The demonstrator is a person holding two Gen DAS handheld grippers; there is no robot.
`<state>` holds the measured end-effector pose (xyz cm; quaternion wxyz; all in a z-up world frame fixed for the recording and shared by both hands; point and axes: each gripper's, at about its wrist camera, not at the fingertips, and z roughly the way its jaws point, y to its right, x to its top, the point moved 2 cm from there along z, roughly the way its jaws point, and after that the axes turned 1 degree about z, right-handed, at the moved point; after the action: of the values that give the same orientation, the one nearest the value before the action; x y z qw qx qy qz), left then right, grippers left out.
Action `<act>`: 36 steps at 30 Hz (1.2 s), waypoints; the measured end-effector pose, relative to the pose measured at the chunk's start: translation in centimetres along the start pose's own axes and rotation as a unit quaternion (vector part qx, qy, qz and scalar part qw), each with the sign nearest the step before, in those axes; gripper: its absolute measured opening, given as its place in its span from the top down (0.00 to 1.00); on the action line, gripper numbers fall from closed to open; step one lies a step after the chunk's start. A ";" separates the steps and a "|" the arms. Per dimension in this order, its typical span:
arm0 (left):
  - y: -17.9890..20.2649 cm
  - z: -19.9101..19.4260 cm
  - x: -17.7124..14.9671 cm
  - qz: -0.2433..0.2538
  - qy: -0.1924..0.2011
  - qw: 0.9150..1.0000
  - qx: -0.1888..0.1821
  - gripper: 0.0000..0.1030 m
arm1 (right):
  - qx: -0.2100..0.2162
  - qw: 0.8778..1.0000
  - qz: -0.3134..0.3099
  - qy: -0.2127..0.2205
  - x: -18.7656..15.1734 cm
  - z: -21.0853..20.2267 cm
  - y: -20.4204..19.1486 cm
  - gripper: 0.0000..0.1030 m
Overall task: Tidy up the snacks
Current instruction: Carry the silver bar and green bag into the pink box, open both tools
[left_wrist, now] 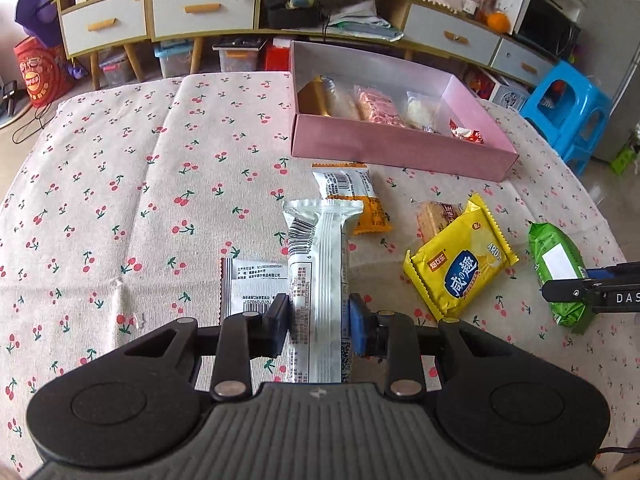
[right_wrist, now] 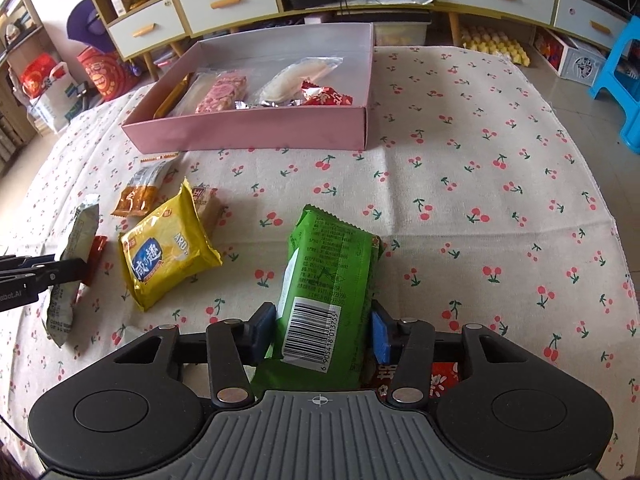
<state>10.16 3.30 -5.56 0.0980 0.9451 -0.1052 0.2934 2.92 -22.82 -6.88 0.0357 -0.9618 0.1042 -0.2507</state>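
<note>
Two long packets, silver packet (left_wrist: 316, 280) and green packet (right_wrist: 328, 280), barcodes up.

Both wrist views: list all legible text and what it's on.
"ARD", cut off, plus Chinese characters: yellow packet.
"DAS", cut off: right gripper.
"bot.AI", cut off: left gripper.
"6 905418 013755": green packet barcode.
Silver packet, white sachet: print too small.

Soft daylight is filling both views evenly; shadows under the packets are staying faint and short; glare is glinting off the silver wrapper (left_wrist: 320, 272) and the yellow packet (right_wrist: 168, 248); fisheye bending is curving the cabinets (left_wrist: 160, 12) toward twelve o'clock; corners are darkening; focus is holding sharp centrally.
</note>
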 end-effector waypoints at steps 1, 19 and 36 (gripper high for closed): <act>0.0 0.0 0.0 -0.002 -0.001 1.000 -0.002 0.73 | 0.001 1.000 0.003 -0.001 0.0 0.0 0.1 0.54; 0.8 -0.7 2.4 -0.033 0.010 0.999 -0.028 0.73 | 0.038 0.999 0.033 0.015 2.4 -1.1 -0.7 0.56; 2.6 0.2 6.5 -0.072 0.042 0.995 -0.050 0.73 | 0.078 0.992 0.089 0.051 7.4 -1.4 -1.0 0.56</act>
<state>14.84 -0.14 -1.63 0.1703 0.9311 -0.0468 0.3192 8.67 -23.45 -2.00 0.1271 -0.9288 0.1715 -0.3030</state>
